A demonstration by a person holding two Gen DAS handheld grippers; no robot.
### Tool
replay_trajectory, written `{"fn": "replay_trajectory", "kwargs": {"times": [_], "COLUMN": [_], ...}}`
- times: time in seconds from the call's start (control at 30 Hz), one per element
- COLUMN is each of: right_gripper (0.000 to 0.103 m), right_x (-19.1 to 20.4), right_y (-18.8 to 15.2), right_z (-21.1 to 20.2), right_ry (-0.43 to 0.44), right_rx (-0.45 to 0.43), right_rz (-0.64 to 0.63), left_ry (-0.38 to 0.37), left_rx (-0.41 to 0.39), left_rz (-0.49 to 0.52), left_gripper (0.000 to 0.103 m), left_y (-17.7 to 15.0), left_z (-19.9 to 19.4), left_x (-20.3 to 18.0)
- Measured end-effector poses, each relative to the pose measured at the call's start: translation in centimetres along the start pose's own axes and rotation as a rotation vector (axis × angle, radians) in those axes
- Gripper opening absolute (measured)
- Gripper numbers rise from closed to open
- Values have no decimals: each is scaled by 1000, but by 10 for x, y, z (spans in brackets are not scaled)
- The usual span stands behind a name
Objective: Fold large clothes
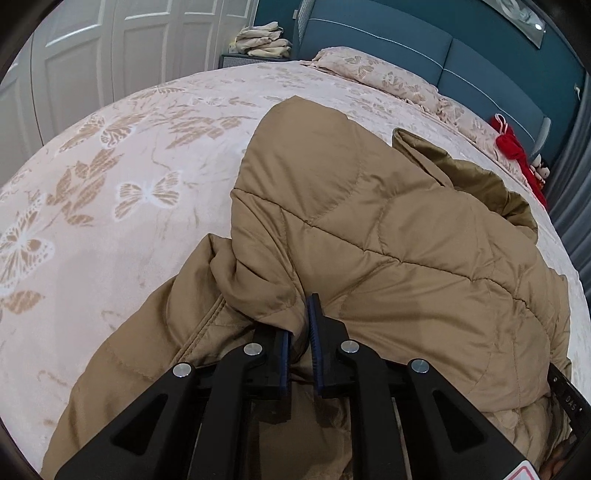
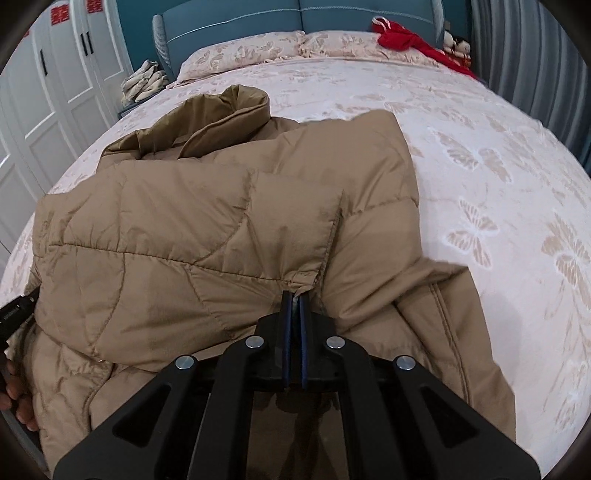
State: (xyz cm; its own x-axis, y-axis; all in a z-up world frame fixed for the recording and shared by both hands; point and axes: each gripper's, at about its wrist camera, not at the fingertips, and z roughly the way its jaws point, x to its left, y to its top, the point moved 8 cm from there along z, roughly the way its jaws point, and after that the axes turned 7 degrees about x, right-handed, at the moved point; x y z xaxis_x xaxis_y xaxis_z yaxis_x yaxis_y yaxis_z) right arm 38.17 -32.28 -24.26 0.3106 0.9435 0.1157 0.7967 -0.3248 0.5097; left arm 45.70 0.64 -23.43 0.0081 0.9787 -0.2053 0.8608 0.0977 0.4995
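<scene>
A tan quilted puffer jacket (image 1: 388, 229) lies spread on the bed, its collar (image 2: 236, 107) toward the pillows and a quilted layer folded over on top. My left gripper (image 1: 301, 321) is low at the jacket's near edge. A fold of the fabric drapes over its left finger and sits between the narrowly parted blue pads. In the right wrist view my right gripper (image 2: 295, 295) is shut on a thin edge of the jacket (image 2: 184, 229) at a seam corner. The left gripper's body (image 2: 18, 306) and a hand (image 2: 14, 387) show at the jacket's left edge.
The bed cover (image 1: 129, 192) is pink with butterfly prints and bare on both sides of the jacket. Pillows (image 2: 251, 48) lie against a teal headboard (image 2: 236, 14). A red cloth (image 2: 402, 37) sits at the far corner. Folded clothes (image 1: 262, 40) rest on a nightstand beside white wardrobe doors (image 2: 55, 92).
</scene>
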Motion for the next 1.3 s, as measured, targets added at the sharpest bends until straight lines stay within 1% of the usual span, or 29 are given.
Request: {"fn": "replay_trajectory", "kwargs": {"times": [0.07, 0.1, 0.13, 0.17, 0.2, 0.23, 0.3, 0.33, 0.4, 0.43, 0.47, 0.53, 0.6, 0.63, 0.7, 0.77, 0.83, 0.9, 0.97, 1.0, 1.03, 1.17, 1.23, 1.3], "right_gripper": [3, 3, 4, 5, 8, 11, 17, 17, 17, 17, 17, 17, 17, 17, 17, 17, 17, 17, 17, 16, 13, 13, 13, 13], "right_x": [-2, -4, -7, -12, -18, -22, -34, -37, -41, -40, -32, -17, 8, 26, 48, 67, 77, 82, 83, 85, 84, 84, 84, 85], "right_y": [-4, -7, -9, -13, -16, -19, -31, -33, -30, -26, -16, 0, 20, 32, 44, 51, 47, 34, 14, 6, -3, -14, -18, -22], "right_z": [-5, -8, -11, -16, -24, -33, -57, -66, -96, -103, -114, -119, -118, -112, -99, -79, -60, -39, -25, -22, -16, -8, -6, -4], "right_ry": [24, 45, 71, 111, 139, 158, 149, 138, 88, 85, 112, 146, 173, 184, 182, 172, 164, 168, 180, 178, 173, 156, 144, 137], "right_rx": [13, 21, 31, 53, 64, 70, 83, 77, 18, -2, -30, -49, -73, -76, -69, -48, -13, 39, 80, 88, 92, 57, 40, 25], "right_rz": [16, 31, 54, 98, 142, 175, 211, 209, 180, 174, 169, 156, 117, 83, 44, 3, -21, -25, -24, -26, -37, -73, -83, -87], "left_ry": [9, 11, 18, 21, 8, -10, -49, -64, -71, -80, -88, -127, -142, -146, -152, -144, -105, -70, -69, -62, -51, -3, 7, -3], "left_rx": [10, 23, 38, 58, 71, 82, 79, 59, 22, 1, -13, -34, -37, -27, 8, 44, 73, 107, 127, 126, 115, 53, 26, 8], "left_rz": [19, 39, 51, 56, 55, 52, 30, 17, -4, -10, -15, -8, 22, 41, 77, 99, 146, 183, 188, 192, 204, 272, 275, 258], "left_gripper": [13, 16, 26, 31, 41, 47, 49, 49, 49, 49, 49, 49, 49, 49, 49, 49, 49, 49, 49, 49, 50, 51, 51, 51], "left_y": [-1, -1, -2, -3, -5, -6, -6, -1, 12, 21, 29, 47, 59, 62, 64, 60, 48, 32, 19, 11, 6, -9, -15, -20], "left_z": [-6, -9, -13, -21, -29, -38, -61, -75, -95, -103, -109, -116, -111, -104, -87, -67, -45, -27, -14, -9, -6, -1, 0, 1], "left_x": [0, 0, 1, 5, 8, 11, 20, 24, 24, 19, 13, -13, -46, -62, -88, -106, -118, -120, -118, -115, -113, -115, -114, -112]}}
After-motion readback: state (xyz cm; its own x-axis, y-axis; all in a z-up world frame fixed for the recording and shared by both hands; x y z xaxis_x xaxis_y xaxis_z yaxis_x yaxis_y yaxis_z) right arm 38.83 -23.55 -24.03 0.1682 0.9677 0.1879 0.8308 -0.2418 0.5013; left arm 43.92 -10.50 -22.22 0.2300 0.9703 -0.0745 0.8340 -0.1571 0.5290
